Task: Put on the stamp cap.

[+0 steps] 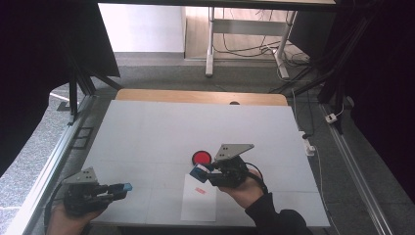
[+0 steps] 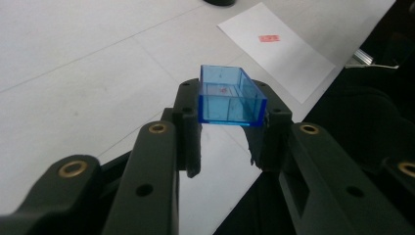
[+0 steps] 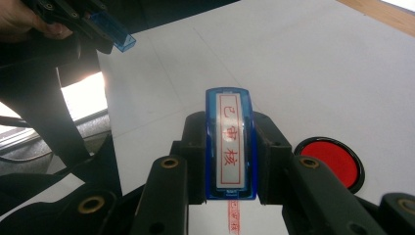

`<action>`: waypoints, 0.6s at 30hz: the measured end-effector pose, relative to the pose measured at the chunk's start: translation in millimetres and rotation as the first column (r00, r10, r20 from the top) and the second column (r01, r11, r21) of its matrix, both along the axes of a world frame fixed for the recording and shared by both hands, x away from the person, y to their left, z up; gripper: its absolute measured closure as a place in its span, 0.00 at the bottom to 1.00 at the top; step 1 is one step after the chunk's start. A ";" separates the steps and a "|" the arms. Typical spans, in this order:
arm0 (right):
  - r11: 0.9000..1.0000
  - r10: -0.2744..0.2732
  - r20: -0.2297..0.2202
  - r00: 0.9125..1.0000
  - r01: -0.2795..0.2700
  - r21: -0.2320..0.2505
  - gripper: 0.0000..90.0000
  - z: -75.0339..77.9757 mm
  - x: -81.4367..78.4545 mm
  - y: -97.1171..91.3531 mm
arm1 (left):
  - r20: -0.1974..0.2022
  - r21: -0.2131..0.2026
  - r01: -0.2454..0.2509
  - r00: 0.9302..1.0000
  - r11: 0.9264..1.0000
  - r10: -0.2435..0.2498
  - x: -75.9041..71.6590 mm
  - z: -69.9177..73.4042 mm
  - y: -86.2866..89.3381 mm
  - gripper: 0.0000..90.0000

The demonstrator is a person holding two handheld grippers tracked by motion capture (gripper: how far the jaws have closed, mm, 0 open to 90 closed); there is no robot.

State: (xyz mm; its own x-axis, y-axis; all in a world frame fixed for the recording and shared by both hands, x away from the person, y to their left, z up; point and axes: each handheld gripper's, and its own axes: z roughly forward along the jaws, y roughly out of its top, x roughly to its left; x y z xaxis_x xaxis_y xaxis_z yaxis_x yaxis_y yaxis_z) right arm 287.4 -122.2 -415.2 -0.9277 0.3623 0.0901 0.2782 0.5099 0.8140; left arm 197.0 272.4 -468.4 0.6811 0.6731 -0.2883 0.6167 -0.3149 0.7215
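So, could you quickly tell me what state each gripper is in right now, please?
Left gripper: closed on the clear blue cap.
Right gripper: closed on the blue stamp, above the white paper.

It looked like a lab recording station: a white table (image 1: pixel 147 137) stood inside black framing (image 1: pixel 80 83), with loose cables (image 1: pixel 244 49) on the floor beyond the table.
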 end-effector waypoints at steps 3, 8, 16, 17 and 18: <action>1.000 0.008 -0.002 1.000 -0.008 0.006 0.79 2.1 -0.2 -0.2 | -0.001 -0.008 0.024 1.000 1.000 -0.024 2.8 1.7 -4.7 0.76; 1.000 0.012 0.004 1.000 -0.012 0.014 0.79 5.5 -1.3 -0.2 | 0.007 -0.021 0.073 0.997 0.997 -0.073 8.2 4.6 -13.4 0.76; 0.999 0.039 0.008 0.999 -0.039 0.022 0.79 10.3 -4.8 0.7 | 0.027 -0.056 0.130 0.991 0.990 -0.129 17.4 7.3 -23.8 0.76; 0.999 0.041 0.009 0.999 -0.041 0.023 0.79 10.8 -5.2 0.8 | 0.027 -0.059 0.136 0.991 0.989 -0.135 18.4 7.4 -25.5 0.76; 0.999 0.044 0.009 0.999 -0.045 0.027 0.79 11.1 -5.5 0.9 | 0.030 -0.060 0.144 0.989 0.988 -0.143 19.6 7.5 -27.2 0.76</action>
State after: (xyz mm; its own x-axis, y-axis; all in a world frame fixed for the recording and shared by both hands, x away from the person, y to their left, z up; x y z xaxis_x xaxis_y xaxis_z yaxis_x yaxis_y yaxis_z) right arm 281.9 -121.2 -404.0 -0.9437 0.3181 0.0910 0.2484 0.4996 0.8299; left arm 216.7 245.2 -460.9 0.7771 0.5492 -0.3073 0.5491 -0.3532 0.7575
